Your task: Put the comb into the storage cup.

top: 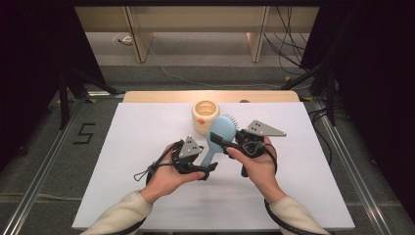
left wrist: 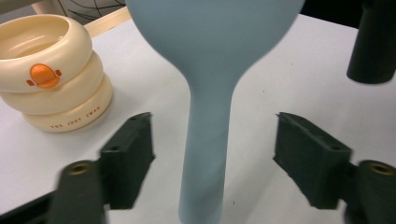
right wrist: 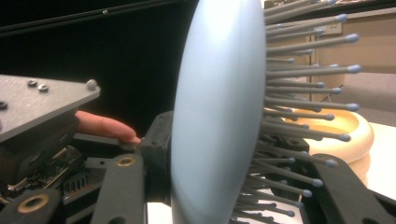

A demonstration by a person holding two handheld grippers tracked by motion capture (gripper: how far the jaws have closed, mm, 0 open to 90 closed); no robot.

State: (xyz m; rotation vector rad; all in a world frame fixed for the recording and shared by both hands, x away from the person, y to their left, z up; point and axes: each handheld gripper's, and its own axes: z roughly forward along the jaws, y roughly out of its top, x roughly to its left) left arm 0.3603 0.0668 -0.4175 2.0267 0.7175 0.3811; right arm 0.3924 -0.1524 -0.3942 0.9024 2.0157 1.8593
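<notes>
One blue hairbrush (left wrist: 205,140), head cropped, handle end hidden.

"THE JOGY SWAN" on cream container (left wrist: 56,88); floor "5" (top: 85,133)

a flat white rectangular worktop (top: 147,147) with a pale wooden strip along its far edge. directly on it stands a cream-coloured ringed plastic cup with an orange mark (top: 205,116), just toward twelve o'clock from the centre; its rim sits level and its mouth faces up.
</notes>
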